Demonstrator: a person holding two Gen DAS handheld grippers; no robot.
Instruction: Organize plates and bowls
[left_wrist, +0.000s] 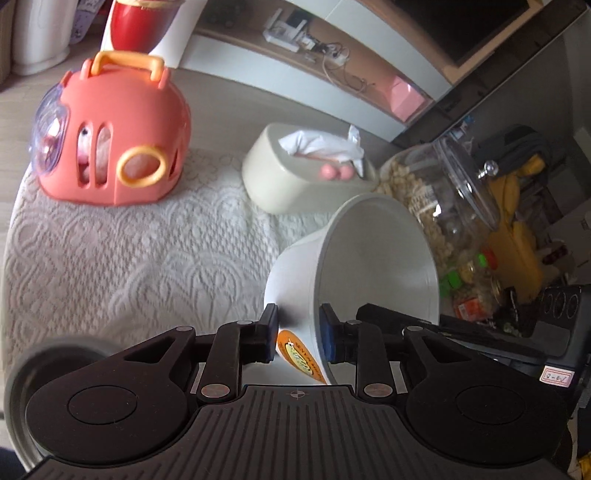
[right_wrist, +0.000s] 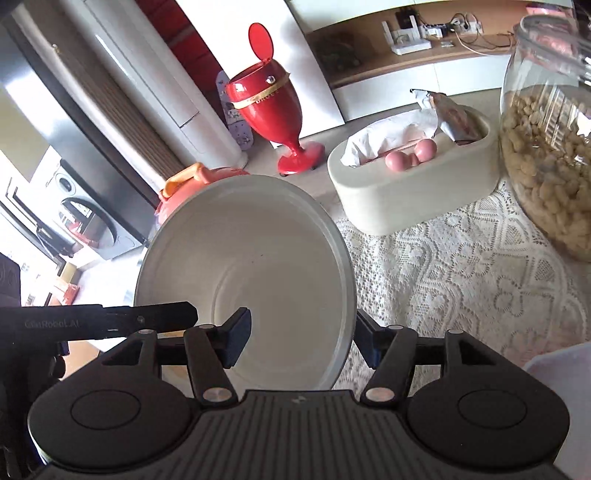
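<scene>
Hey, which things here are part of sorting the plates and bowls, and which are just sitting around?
Part of the job:
white bowl, clamped at its rim by the left tool
the right tool, also straddling that rim

Just lying about:
pink toy carrier
cream box
glass jar
red goblet-shaped bin
lace cloth

Tilted white bowl (left_wrist: 369, 266), seemingly in left hand-held gripper (left_wrist: 299, 336).

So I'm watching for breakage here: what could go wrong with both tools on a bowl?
1. The left tool pinches only the rim of the tilted white bowl; it could slip out.
2. The glass jar stands close beside it; a swing might knock it.
3. The right tool also grips just a rim, so pulling apart could twist the bowl free.
</scene>
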